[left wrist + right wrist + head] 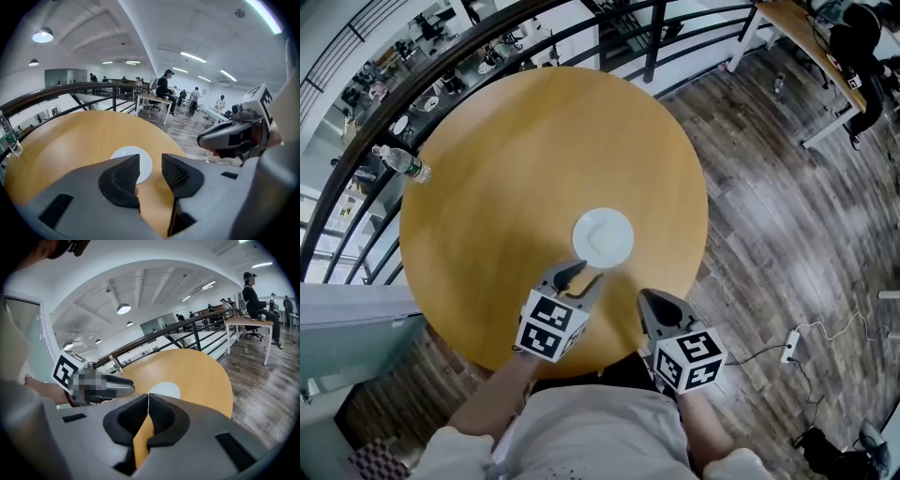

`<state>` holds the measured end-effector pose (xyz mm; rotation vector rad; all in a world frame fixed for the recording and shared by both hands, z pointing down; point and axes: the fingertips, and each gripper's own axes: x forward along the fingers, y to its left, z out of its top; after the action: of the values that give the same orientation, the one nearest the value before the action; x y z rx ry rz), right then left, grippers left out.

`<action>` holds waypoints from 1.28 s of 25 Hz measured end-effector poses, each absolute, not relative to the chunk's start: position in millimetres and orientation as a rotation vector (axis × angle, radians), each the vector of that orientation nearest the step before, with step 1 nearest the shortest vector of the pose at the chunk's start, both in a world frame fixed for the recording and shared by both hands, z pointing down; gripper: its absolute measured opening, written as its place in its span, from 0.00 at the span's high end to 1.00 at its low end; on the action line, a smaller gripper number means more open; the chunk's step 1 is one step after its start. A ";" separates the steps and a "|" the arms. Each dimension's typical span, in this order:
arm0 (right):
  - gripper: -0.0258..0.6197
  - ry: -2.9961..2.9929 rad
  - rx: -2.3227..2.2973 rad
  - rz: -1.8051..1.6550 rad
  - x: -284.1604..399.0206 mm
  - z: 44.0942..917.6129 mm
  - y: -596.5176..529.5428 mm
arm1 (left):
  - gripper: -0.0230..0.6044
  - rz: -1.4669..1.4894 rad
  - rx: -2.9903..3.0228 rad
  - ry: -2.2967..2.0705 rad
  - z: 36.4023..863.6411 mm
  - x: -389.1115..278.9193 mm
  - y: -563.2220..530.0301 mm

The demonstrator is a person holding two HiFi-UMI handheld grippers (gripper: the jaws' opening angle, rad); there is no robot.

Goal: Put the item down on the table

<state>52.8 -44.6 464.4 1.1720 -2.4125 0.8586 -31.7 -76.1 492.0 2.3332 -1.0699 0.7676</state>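
Note:
A white round plate (603,237) lies flat near the middle of the round wooden table (506,178). My left gripper (583,278) hovers just short of the plate's near edge, open and holding nothing. In the left gripper view the plate (125,154) shows beyond the spread jaws of the left gripper (150,171). My right gripper (652,306) hangs over the table's near edge, to the right of the plate, shut with nothing in it. In the right gripper view, the right gripper (148,405) has its pads pressed together and the plate (165,390) lies ahead.
A clear water bottle (403,164) stands at the table's far left edge, by a dark railing (356,141). Dark wood floor (769,234) lies to the right, with a white power strip (790,345) on it. Desks and people are far off.

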 end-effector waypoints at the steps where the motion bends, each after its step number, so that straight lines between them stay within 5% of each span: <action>1: 0.92 -2.415 1.170 0.850 51.3 461.4 -42.1 | 0.73 0.750 2.337 -1.081 485.1 -33.3 -71.0; 13: 0.92 -2.459 1.147 0.761 40.4 424.4 -33.3 | 0.91 0.631 2.341 -1.155 436.6 -43.8 -21.6; 32: 0.92 -2.491 1.099 0.739 21.6 406.1 -19.1 | 0.93 0.560 2.299 -1.187 423.4 -57.2 10.2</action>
<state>21.6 -19.1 406.1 1.0990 -2.4907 0.7393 -57.2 10.2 423.4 2.2995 -1.1869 0.5605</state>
